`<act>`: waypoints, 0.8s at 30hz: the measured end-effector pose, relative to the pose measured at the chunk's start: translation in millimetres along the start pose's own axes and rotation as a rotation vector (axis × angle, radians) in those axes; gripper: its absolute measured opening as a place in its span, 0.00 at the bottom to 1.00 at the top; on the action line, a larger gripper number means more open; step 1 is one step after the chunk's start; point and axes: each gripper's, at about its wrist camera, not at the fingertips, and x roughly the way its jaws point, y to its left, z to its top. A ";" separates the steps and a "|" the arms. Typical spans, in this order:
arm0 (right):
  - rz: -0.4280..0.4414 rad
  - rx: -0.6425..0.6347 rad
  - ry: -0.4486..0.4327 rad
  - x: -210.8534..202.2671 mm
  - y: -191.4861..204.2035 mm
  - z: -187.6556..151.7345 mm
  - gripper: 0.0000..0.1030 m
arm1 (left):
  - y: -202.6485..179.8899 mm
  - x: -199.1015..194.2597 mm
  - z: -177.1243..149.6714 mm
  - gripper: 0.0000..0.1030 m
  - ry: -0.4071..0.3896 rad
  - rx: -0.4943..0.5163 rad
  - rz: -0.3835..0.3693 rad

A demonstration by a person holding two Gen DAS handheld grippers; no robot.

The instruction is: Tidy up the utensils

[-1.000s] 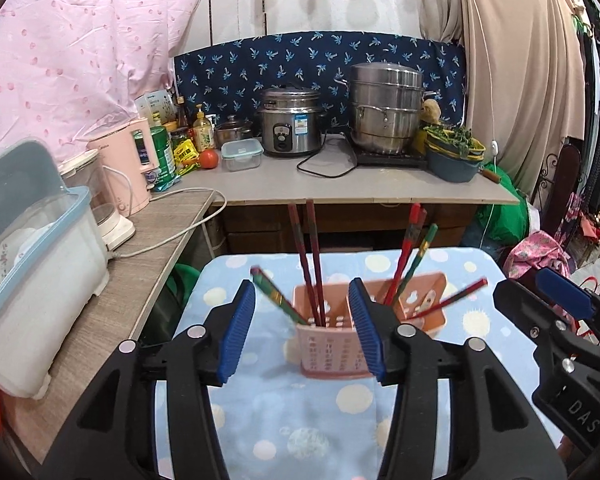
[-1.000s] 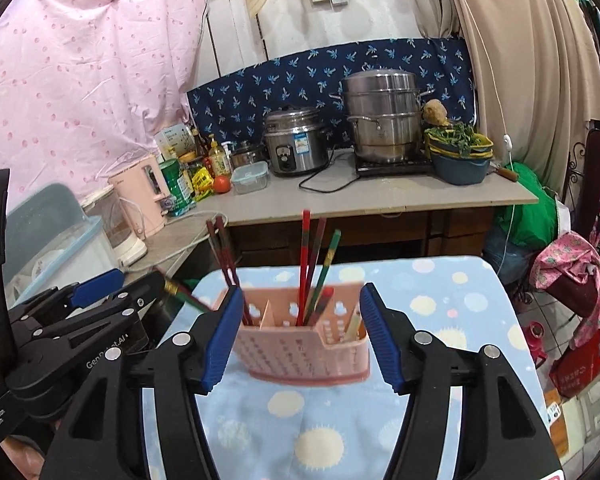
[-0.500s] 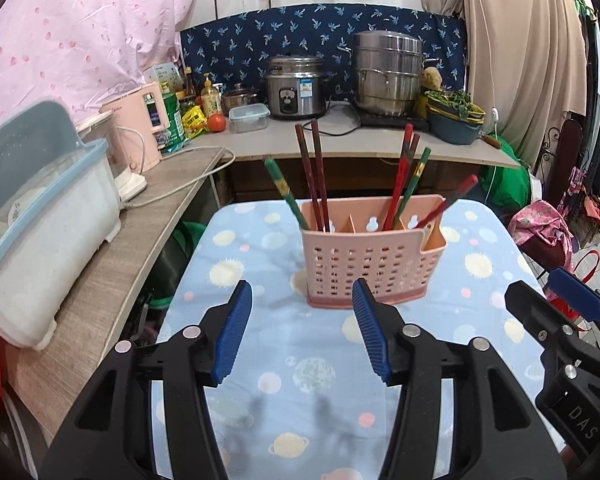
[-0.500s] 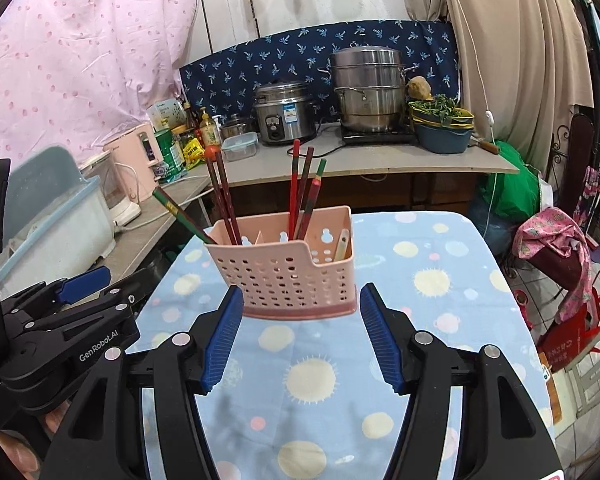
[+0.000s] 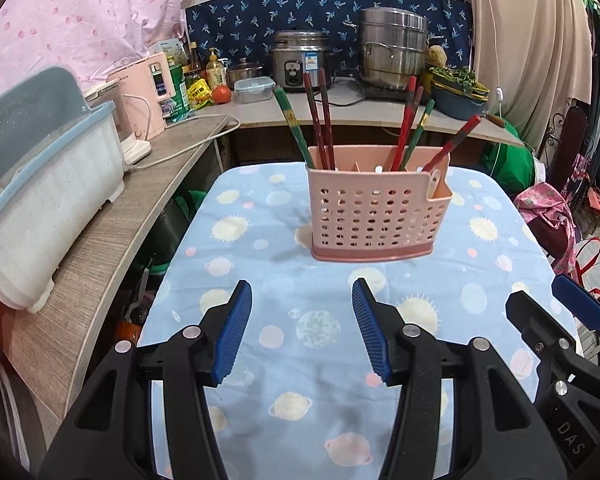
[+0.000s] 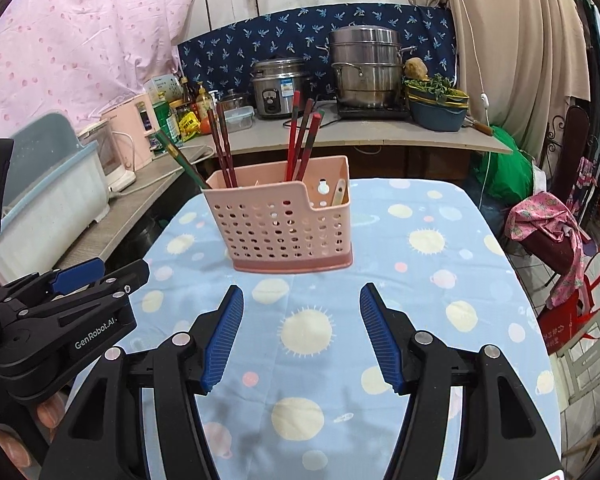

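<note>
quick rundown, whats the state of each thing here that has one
left gripper: jaws open, empty
right gripper: jaws open, empty
pink utensil basket: upright on the table cloth, touched by neither gripper
chopsticks: standing tilted in the basket
clear food box: lid on
steel steamer pot: lid on

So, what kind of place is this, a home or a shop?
Most likely a home kitchen corner. A rice cooker and a steel steamer pot stand on the counter, and a pink utensil basket with chopsticks sits on a cloth-covered table.
</note>
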 end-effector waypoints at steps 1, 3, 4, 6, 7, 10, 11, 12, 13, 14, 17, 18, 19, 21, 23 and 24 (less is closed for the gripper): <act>-0.001 0.001 0.005 0.5 -0.5 -2.3 0.57 | -0.3 1.0 -2.6 0.48 0.006 0.001 0.001; -0.008 0.000 0.012 1.5 -1.4 -5.8 0.57 | -0.8 3.1 -7.4 0.49 0.016 0.002 0.002; -0.011 0.000 0.014 1.9 -1.7 -6.8 0.57 | -1.1 4.4 -10.2 0.49 0.022 0.002 0.002; -0.014 0.000 0.018 2.4 -2.1 -9.6 0.57 | -2.4 5.4 -13.6 0.54 0.029 0.003 0.005; -0.017 -0.001 0.019 2.7 -2.3 -11.1 0.57 | -2.9 6.0 -15.7 0.54 0.031 0.004 0.010; -0.023 0.000 0.023 3.6 -3.1 -14.0 0.57 | -4.3 7.5 -21.1 0.57 0.036 0.009 0.016; -0.022 0.002 0.025 4.2 -3.7 -14.9 0.57 | -4.3 7.7 -22.2 0.58 0.038 0.009 0.016; -0.022 0.003 0.028 4.8 -4.0 -15.9 0.57 | -4.0 8.3 -24.0 0.59 0.040 0.009 0.017; -0.024 0.005 0.029 5.3 -5.1 -17.1 0.58 | -4.3 8.3 -24.7 0.60 0.041 0.010 0.019; -0.026 0.010 0.028 5.5 -6.0 -18.2 0.59 | -4.4 8.7 -25.6 0.61 0.043 0.010 0.021; -0.027 0.017 0.030 6.7 -7.6 -21.1 0.63 | -4.7 9.5 -28.4 0.67 0.047 0.015 0.027; -0.030 0.016 0.034 7.6 -7.3 -22.0 0.64 | -4.7 9.6 -29.5 0.72 0.046 0.017 0.034; -0.035 0.014 0.036 8.5 -6.9 -23.1 0.67 | -4.8 9.6 -30.4 0.74 0.044 0.017 0.039; -0.041 0.007 0.037 9.9 -5.7 -24.4 0.70 | -5.4 9.5 -31.7 0.79 0.041 0.020 0.046; -0.046 0.002 0.041 11.9 -4.6 -25.9 0.75 | -5.7 10.1 -33.0 0.80 0.041 0.024 0.051; -0.043 0.002 0.045 13.3 -4.4 -26.5 0.77 | -5.6 10.5 -33.6 0.81 0.042 0.025 0.051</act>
